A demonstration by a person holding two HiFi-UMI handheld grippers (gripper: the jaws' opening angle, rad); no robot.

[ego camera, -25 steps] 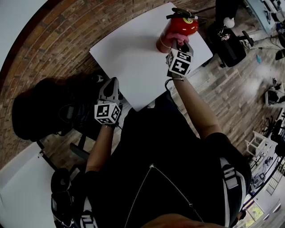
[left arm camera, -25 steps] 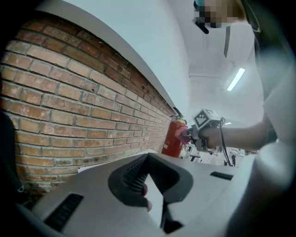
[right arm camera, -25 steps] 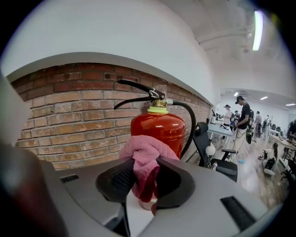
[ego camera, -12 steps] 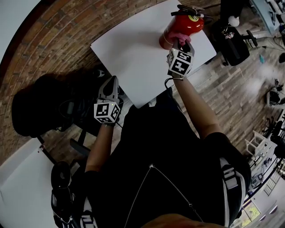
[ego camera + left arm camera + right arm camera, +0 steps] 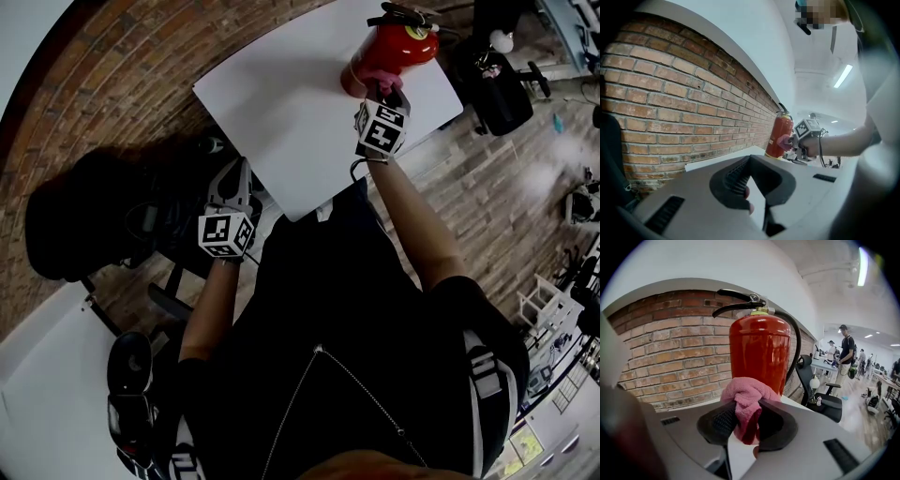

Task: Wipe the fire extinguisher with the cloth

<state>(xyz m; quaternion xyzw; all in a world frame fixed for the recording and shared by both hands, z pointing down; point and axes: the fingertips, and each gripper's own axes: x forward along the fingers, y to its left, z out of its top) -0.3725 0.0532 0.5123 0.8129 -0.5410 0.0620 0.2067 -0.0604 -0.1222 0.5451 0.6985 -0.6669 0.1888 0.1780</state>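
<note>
A red metal fire extinguisher (image 5: 396,47) with a black handle and black hose stands upright on the far right corner of a white rectangular desk (image 5: 272,112). A crumpled pink cloth (image 5: 746,398) is pressed against the lower front of the extinguisher's red cylinder. The right claw (image 5: 743,420) is clamped on this cloth, with the fabric bunched between its dark ribbed pads and bulging out above them. In the head view, the right claw (image 5: 383,94) reaches to the extinguisher from the near side, its marker cube just behind it.

The left claw (image 5: 232,178) is held well apart from the extinguisher, off the desk's near left edge. Its jaws are closed together at the tips and grip nothing (image 5: 750,161).

A red brick wall (image 5: 670,93) runs behind the extinguisher. To the extinguisher's right, past the desk edge, stands a black office chair (image 5: 820,394), and farther off people stand (image 5: 845,350) in a bright office.
</note>
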